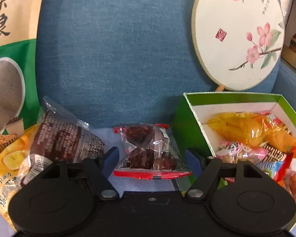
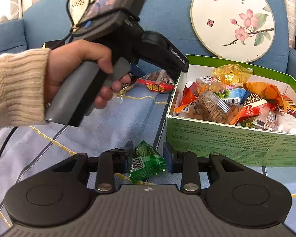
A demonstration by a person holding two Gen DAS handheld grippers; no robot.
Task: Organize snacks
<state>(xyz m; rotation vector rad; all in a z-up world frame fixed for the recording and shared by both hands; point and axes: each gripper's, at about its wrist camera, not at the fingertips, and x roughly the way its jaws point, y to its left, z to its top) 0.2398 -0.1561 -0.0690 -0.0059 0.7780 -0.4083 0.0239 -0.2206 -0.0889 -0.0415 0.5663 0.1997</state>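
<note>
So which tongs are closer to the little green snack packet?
The right tongs. The small green foil snack packet sits between their blue tips. The left tongs are farther off, open around a clear red-edged packet of dark snacks.

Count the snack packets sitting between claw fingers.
2. A red-edged clear packet lies between the open left claw's fingers, beside the green box. A green packet sits between the right claw's fingers. None appears hidden.
</note>
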